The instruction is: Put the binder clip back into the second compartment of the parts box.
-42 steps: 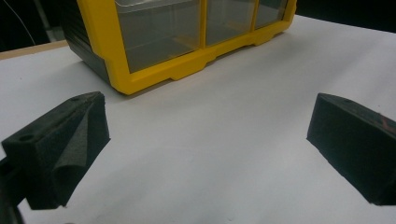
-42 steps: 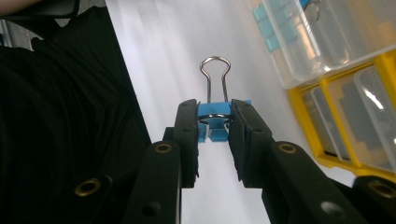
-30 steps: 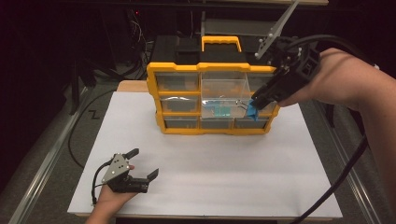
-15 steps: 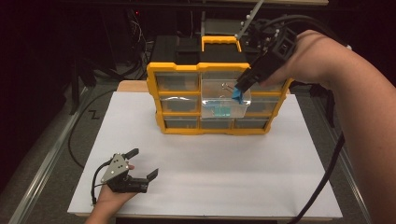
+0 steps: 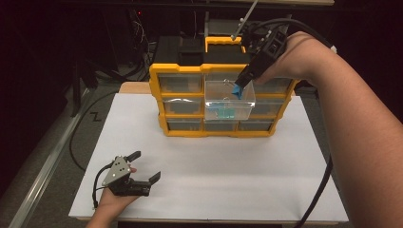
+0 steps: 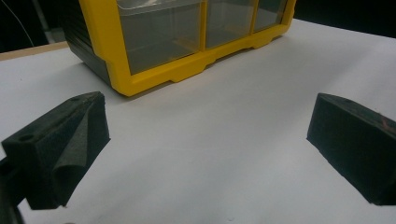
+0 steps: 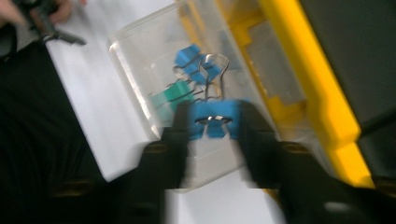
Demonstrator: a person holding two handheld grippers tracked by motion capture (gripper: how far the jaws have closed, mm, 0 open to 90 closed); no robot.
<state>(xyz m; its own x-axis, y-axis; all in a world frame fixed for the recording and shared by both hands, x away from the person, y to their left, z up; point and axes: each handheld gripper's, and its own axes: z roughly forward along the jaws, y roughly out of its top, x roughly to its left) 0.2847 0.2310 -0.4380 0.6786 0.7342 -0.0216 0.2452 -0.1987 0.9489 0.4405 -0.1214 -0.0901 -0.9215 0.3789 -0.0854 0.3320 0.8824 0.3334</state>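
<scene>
A yellow drawer organizer (image 5: 157, 95) (image 6: 140, 74) stands at the back of the white mat. Its middle clear drawer (image 5: 247, 108) (image 7: 130, 79) is pulled out and holds blue and green binder clips (image 5: 225, 113) (image 7: 187, 60). My right gripper (image 5: 239, 90) (image 7: 212, 123) hovers over that drawer, shut on a blue binder clip (image 5: 237, 91) (image 7: 212, 122) whose wire handles point away from the jaws. My left gripper (image 5: 144, 166) (image 6: 205, 144) rests on the mat near its front left, open, with nothing between its black foam pads (image 6: 65, 140).
The white mat (image 5: 228, 175) covers most of the table in front of the organizer. A black case (image 5: 183, 47) sits behind the organizer. Cables (image 5: 325, 190) trail along the right and left sides. A metal rail (image 5: 47, 156) runs along the left edge.
My right gripper has carried the blue clip up and to the left, from the front right corner of the open drawer to above its middle. The left gripper has stayed put.
</scene>
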